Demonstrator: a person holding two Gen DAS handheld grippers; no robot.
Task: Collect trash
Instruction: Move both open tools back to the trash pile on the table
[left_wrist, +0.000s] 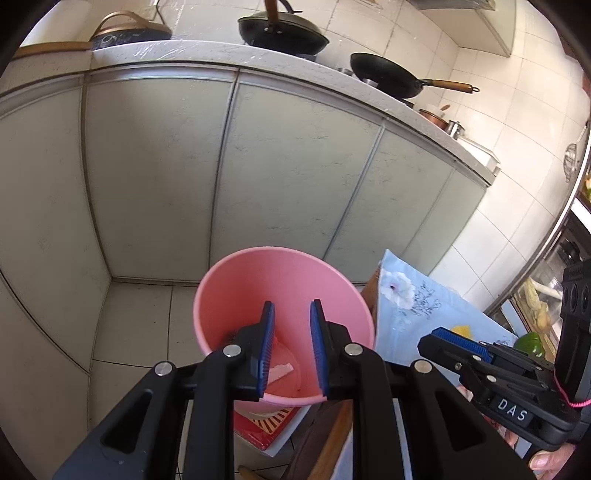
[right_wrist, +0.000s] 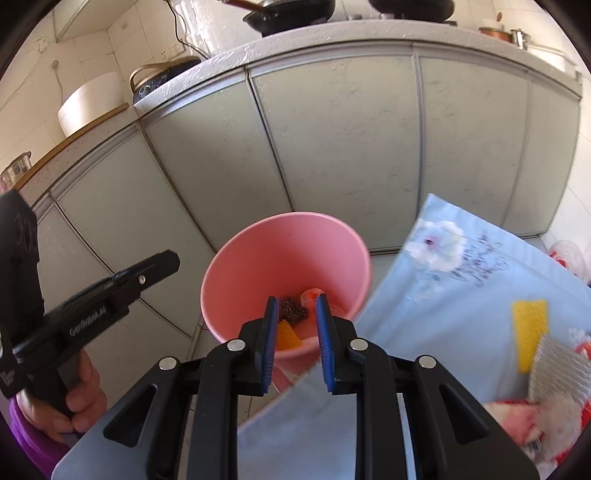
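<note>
A pink bin (left_wrist: 236, 291) stands on the floor tiles below the cabinet doors. A white scrap (left_wrist: 280, 371) lies at its bottom. My left gripper (left_wrist: 291, 308) hangs over the bin mouth, jaws apart, nothing between the blue pads. In the right wrist view the same pink bin (right_wrist: 288, 251) holds a dark scouring wad (right_wrist: 293, 310), an orange piece (right_wrist: 288, 336) and a reddish-white lump (right_wrist: 312, 295). My right gripper (right_wrist: 295, 304) is above them, jaws apart and empty. The right gripper (left_wrist: 432, 338) also shows at the lower right in the left wrist view, the left gripper (right_wrist: 173, 260) at the left in the right wrist view.
A table with a light blue flowered cloth (right_wrist: 461, 280) stands right beside the bin, carrying a yellow sponge (right_wrist: 528, 332), a silver mesh piece (right_wrist: 557, 369) and a red-white wrapper (right_wrist: 535, 421). Pans (left_wrist: 388, 75) sit on the counter above. A red mat (left_wrist: 269, 424) lies under the bin.
</note>
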